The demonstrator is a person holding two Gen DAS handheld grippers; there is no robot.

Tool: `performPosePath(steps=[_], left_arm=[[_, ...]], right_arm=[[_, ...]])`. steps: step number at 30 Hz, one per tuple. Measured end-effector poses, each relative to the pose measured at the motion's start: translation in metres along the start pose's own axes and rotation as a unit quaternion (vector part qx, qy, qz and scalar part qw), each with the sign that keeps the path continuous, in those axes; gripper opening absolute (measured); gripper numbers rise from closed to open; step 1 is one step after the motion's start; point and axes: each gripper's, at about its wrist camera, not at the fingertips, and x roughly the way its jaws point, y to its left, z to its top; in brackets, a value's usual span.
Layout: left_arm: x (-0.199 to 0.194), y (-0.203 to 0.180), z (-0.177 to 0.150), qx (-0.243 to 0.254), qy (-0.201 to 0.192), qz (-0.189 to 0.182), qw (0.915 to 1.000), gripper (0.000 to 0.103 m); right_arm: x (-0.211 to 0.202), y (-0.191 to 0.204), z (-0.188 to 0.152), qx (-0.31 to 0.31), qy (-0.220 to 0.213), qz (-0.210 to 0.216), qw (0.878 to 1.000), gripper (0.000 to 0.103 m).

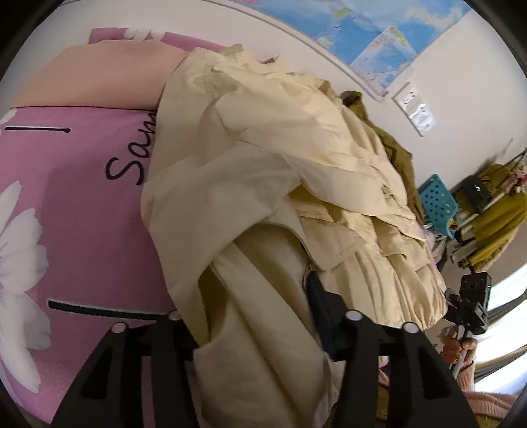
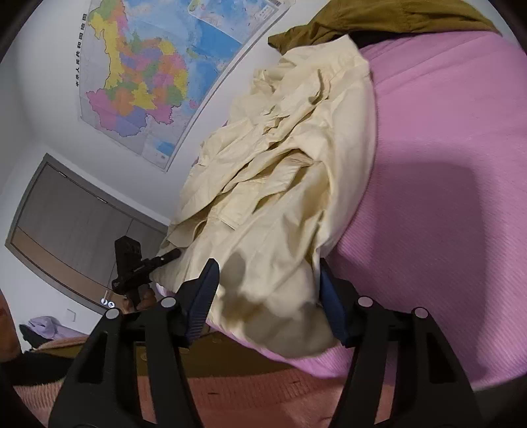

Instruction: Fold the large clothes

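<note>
Through my left wrist camera I see the cream garment (image 1: 263,171) heaped on the bed (image 1: 82,214), which has a pink cover with white flower petals and black script reading "Sam", the rest hidden under the cloth. A thick fold of the garment runs down between the fingers of my left tongs (image 1: 260,316); only one dark pad shows, lying against the cloth, while the other side is buried, so I cannot tell whether the fold is truly pinched. In my right wrist camera the same cream garment (image 2: 280,184) lies bunched on the pink bed (image 2: 444,164), one end bulging between the blue ribbed pads of my right tongs (image 2: 266,296); both pads lie against the bundle, which fills the gap, so these tongs are clamped onto it. An olive-green garment (image 2: 378,19) lies beyond the cream one at the far end of the bed. On the wall hangs a large coloured map (image 2: 138,82) with a column of Chinese characters down its left margin, too small for me to read with confidence; the left view shows a map (image 1: 378,36) as well, its print illegible. A blue perforated basket (image 1: 438,200) stands past the bed. Each camera catches the other tongs at the garment's edge, held in a hand (image 1: 457,345).
</note>
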Motion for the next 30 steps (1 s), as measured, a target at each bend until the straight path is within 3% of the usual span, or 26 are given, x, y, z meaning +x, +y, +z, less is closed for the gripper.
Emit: performPosePath(steps=[4,6,8,9,12,22,30], left_arm=[[0.002,-0.004,0.0,0.007,0.003,-0.024,0.9997,0.073],[0.005,-0.008,0.0,0.01,0.002,-0.02,0.9997,0.074],[0.005,-0.009,0.0,0.008,0.002,0.0,1.0,0.049],[0.006,-0.007,0.001,0.001,0.009,0.008,0.9999,0.036],[-0.006,0.001,0.001,-0.022,0.001,-0.012,0.9997,0.026],[-0.085,-0.006,0.007,-0.025,-0.028,-0.123,0.9917,0.022],[-0.083,-0.007,0.04,-0.048,-0.006,-0.131,0.9902,0.023]], right_arm=[[0.002,0.008,-0.008,-0.025,0.007,-0.028,0.999,0.063],[0.009,0.013,-0.009,-0.03,0.005,-0.027,0.999,0.063],[0.016,0.012,-0.008,-0.018,0.003,-0.011,1.0,0.046],[0.017,0.008,-0.008,-0.004,-0.001,0.009,1.0,0.027],[0.004,0.006,-0.007,0.011,-0.029,0.05,0.998,0.018],[-0.054,0.068,-0.014,-0.051,-0.132,0.128,0.982,0.014],[-0.05,0.075,0.026,-0.037,-0.152,0.137,0.978,0.014]])
